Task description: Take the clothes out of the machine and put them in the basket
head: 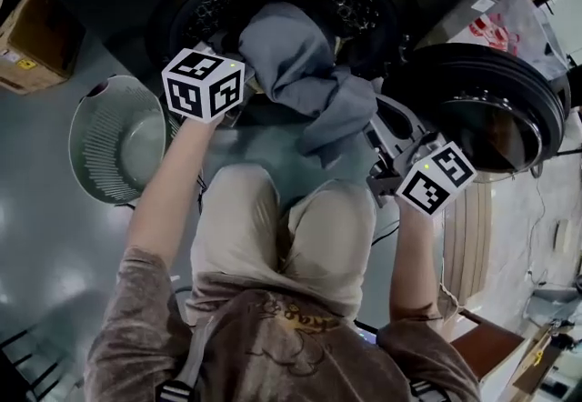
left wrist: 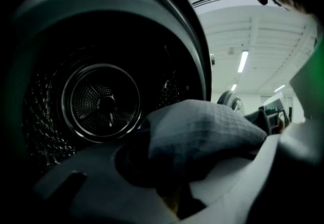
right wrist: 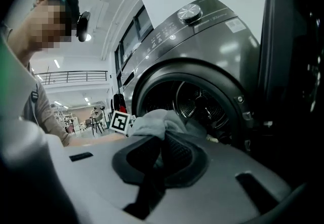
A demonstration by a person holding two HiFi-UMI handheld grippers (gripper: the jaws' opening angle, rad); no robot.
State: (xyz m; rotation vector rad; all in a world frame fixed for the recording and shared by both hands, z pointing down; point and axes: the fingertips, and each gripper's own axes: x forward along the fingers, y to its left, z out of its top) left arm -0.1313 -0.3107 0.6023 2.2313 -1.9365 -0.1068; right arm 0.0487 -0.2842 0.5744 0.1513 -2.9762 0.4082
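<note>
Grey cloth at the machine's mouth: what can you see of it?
The grey cloth is soft fabric with a fine waffle weave, bunched and creased. It spills from the drum over the rim and hangs down outside. The left gripper and the right gripper are each shut on a fold of it. Its full shape is hidden.

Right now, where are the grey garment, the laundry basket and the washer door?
grey garment [head: 296,68]: head view, on the bunched upper fold at the drum mouth.
laundry basket [head: 95,147]: head view, on its ribbed inner wall.
washer door [head: 473,73]: head view, on the dark outer ring of the open door.
</note>
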